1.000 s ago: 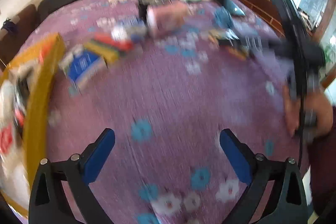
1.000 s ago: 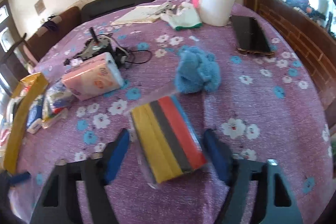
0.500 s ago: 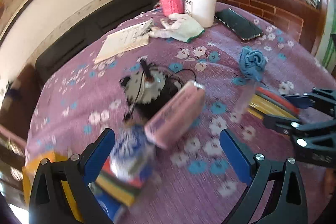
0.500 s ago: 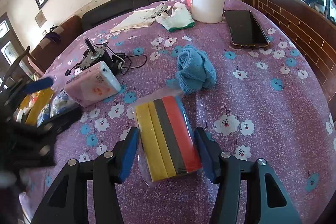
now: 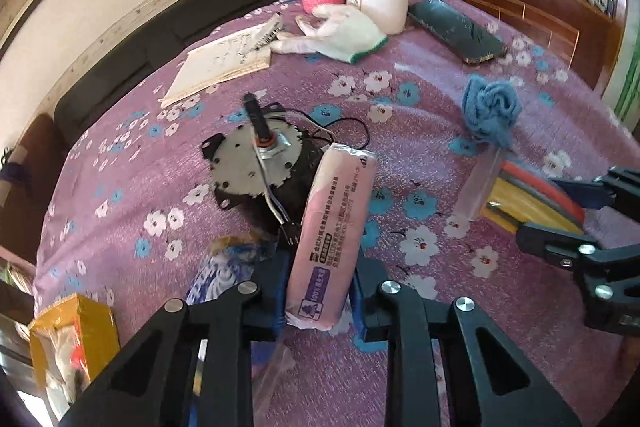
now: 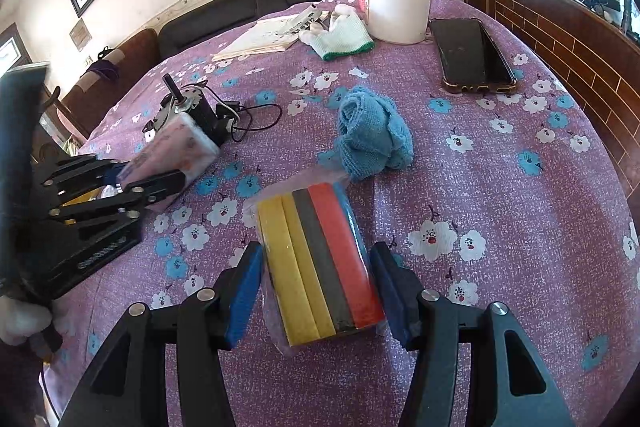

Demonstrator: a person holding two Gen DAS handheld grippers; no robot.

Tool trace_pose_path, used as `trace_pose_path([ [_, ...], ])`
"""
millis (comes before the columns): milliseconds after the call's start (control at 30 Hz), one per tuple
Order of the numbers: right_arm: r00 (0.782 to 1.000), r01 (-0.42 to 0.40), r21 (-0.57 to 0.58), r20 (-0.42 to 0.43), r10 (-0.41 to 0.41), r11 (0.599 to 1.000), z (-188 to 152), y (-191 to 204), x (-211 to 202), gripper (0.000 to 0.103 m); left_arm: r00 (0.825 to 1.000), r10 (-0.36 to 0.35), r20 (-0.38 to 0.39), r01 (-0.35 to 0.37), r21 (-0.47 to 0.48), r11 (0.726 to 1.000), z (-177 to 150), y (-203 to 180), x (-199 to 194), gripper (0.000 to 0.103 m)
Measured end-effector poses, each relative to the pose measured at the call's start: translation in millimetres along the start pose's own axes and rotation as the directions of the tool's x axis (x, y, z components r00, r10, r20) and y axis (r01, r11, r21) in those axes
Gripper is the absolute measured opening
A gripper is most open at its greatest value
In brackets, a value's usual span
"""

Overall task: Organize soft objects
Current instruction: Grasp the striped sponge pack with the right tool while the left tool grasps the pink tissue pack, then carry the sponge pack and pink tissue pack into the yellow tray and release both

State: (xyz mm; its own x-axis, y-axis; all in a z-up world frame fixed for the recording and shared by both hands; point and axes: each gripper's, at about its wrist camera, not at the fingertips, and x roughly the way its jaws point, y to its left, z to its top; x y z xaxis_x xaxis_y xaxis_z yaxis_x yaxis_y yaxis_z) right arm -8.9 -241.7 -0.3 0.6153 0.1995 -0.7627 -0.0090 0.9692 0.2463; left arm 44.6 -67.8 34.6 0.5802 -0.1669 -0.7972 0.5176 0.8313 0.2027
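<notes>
- two grippers work over a round table under a purple cloth with white and blue flowers [image 6: 500, 211].
- left gripper [image 5: 320, 291]: its jaws have just been closing and now pinch the near end of a pink plastic-wrapped tissue pack [image 5: 336, 231], which runs forward from the blue pads.
- just left of that pack's far half sits a black motor with a toothed metal disc [image 5: 256, 167], touching it or nearly; a blue-and-white wrapped packet [image 5: 224, 275] lies just left of the left finger.
- a yellow box [image 5: 72, 339] stands at the cloth's edge, well left of the left gripper.
- right gripper [image 6: 316, 287]: blue pads bracket a clear-bagged pack of yellow, grey and red sponges [image 6: 320, 267]; the right pad touches it, a thin gap shows at the left pad, so i cannot tell whether it is clamped.
- ahead of those sponges a crumpled blue knitted cloth [image 6: 372, 139] lies just beyond the bag's end.
- bare cloth spreads right of the right gripper toward the table's rim.
</notes>
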Motion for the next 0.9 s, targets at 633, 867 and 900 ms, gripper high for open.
trace_pose_path([
  [633, 0.994, 0.067, -0.006, 0.091, -0.067, 0.998, 1.1, 1.1, -10.2, 0.05, 0.979, -0.031, 0.201, 0.114, -0.416, 0.902, -154.9, 84.4, -162.4, 0.021],
  [867, 0.997, 0.065, 0.024, 0.044, -0.066, 0.998, -4.0, 7.5, -17.0, 0.05, 0.983, 0.11, 0.149, 0.007, -0.626, 0.779, -257.1, 169.2, -209.6, 0.021],
  [900, 0.997, 0.048, 0.021, 0.051, -0.049, 0.999, -5.9, 14.8, -25.1, 0.05, 0.983, 0.126, 0.133, -0.011, -0.642, 0.766, -268.9, 178.7, -214.1, 0.021],
])
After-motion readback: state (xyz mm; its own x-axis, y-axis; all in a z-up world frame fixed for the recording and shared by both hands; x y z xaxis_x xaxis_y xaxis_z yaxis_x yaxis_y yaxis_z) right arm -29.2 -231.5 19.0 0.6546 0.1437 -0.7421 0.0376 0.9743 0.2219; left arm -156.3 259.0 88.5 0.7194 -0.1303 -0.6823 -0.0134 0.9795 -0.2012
